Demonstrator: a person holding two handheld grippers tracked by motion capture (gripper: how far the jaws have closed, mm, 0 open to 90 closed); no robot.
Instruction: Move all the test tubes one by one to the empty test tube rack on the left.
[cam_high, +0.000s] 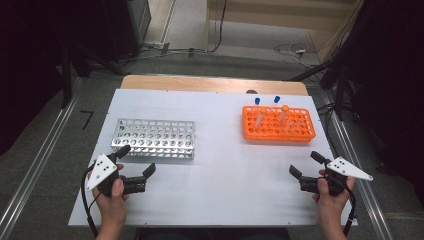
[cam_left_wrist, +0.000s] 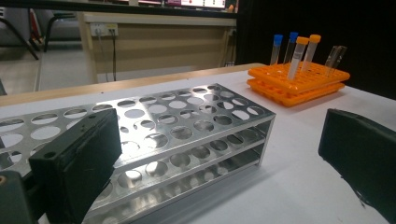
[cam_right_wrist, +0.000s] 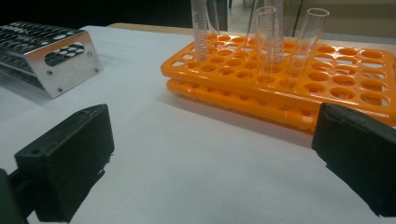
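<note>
Both grippers, left gripper and right gripper, we hold low at 7 and 5 o'clock with jaws spread and empty, staged for the tubes standing in the orange rack at 1 o'clock, steel rack waiting at 10.

Left gripper, right gripper: jaws wide apart, empty, hand-held low.
</note>
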